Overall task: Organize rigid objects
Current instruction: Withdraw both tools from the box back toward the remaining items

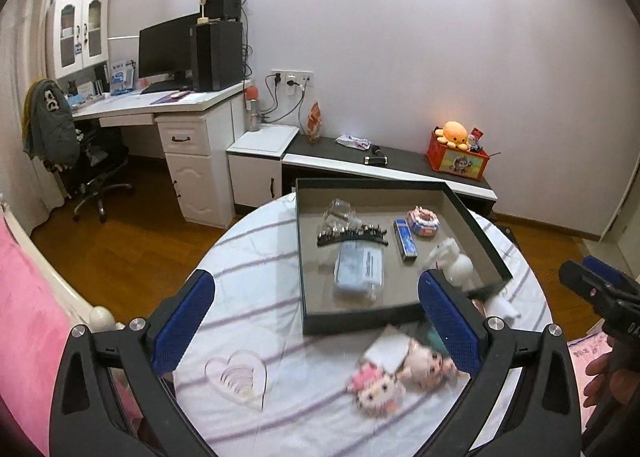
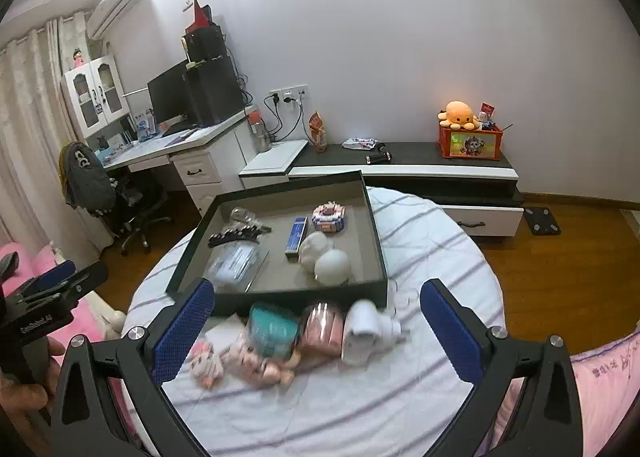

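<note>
**Now: both grippers hovering, jaws spread**

Both grippers, left gripper (image 1: pixel 316 321) and right gripper (image 2: pixel 316 331), are hanging above the round striped table (image 2: pixel 420 241) with jaws wide apart, gripping nothing. The black tray (image 2: pixel 376 225) is sitting on the table's far half. Inside it, the blue rectangular box (image 2: pixel 297 237) is lying flat, its long axis running toward the far wall. Blurred toys (image 2: pixel 276 341) are lying just beside the tray's near rim.

The lower left of the round striped-cloth table (image 1: pixel 248 321) lies bare, an easy way in. At centre the shallow black tray (image 2: pixel 276 299) blocks the far side, its raised near wall standing just behind a tight row of loose toys: pink-haired dolls (image 2: pixel 240 363), a teal pouch (image 2: pixel 274 331), a white plastic piece (image 2: pixel 366 331).
</note>
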The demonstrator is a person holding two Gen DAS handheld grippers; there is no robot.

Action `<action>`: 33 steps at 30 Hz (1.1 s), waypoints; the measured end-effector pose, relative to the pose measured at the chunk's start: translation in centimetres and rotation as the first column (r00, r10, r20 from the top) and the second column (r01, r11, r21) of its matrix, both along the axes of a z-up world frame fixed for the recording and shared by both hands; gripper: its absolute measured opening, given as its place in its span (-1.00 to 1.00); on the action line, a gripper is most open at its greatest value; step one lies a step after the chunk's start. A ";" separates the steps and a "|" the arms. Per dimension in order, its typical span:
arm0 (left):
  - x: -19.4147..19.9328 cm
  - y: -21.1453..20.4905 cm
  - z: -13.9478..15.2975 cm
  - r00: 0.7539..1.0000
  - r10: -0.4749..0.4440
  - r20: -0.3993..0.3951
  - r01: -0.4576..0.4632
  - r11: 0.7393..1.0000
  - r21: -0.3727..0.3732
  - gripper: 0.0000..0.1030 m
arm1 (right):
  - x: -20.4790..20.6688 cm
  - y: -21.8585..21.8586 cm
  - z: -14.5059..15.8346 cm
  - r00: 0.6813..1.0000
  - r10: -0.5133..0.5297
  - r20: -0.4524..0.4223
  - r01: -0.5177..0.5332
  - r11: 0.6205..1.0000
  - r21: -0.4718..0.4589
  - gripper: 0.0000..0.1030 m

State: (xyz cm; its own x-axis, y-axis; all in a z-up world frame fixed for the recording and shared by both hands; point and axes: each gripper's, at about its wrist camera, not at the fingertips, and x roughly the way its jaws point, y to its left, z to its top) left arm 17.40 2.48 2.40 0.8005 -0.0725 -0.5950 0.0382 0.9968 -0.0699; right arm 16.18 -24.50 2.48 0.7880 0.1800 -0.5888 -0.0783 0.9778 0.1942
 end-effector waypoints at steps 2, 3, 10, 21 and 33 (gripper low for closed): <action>-1.4 0.1 -0.1 1.000 0.005 0.005 -0.005 1.000 0.002 1.00 | -1.5 0.0 -0.3 1.000 0.001 -0.004 -0.001 1.000 0.005 1.00; -1.9 0.1 -0.2 1.000 0.008 0.006 -0.008 1.000 0.003 1.00 | -2.3 0.0 -0.5 1.000 -0.003 -0.007 0.003 1.000 0.008 1.00; -6.3 -0.1 -2.4 1.000 -0.007 -0.015 0.008 1.000 0.010 1.00 | -6.2 0.2 -2.9 0.999 -0.029 -0.044 0.029 1.000 -0.007 1.00; -9.5 -0.6 -6.3 0.995 -0.029 -0.094 0.030 0.999 0.014 1.00 | -7.8 -0.8 -5.1 0.993 -0.058 -0.099 0.058 0.998 0.000 1.00; -9.0 -1.4 -7.1 0.992 -0.052 -0.118 0.054 0.998 0.013 1.00 | -6.5 -0.7 -5.9 0.991 -0.049 -0.123 0.049 0.999 -0.007 1.00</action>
State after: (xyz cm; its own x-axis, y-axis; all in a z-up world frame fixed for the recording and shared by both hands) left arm 8.40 1.13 -4.73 0.7202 -0.1026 -0.6861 0.0837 0.9946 -0.0609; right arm 9.71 -25.22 -3.42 0.7170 0.1405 -0.6827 -0.0057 0.9806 0.1959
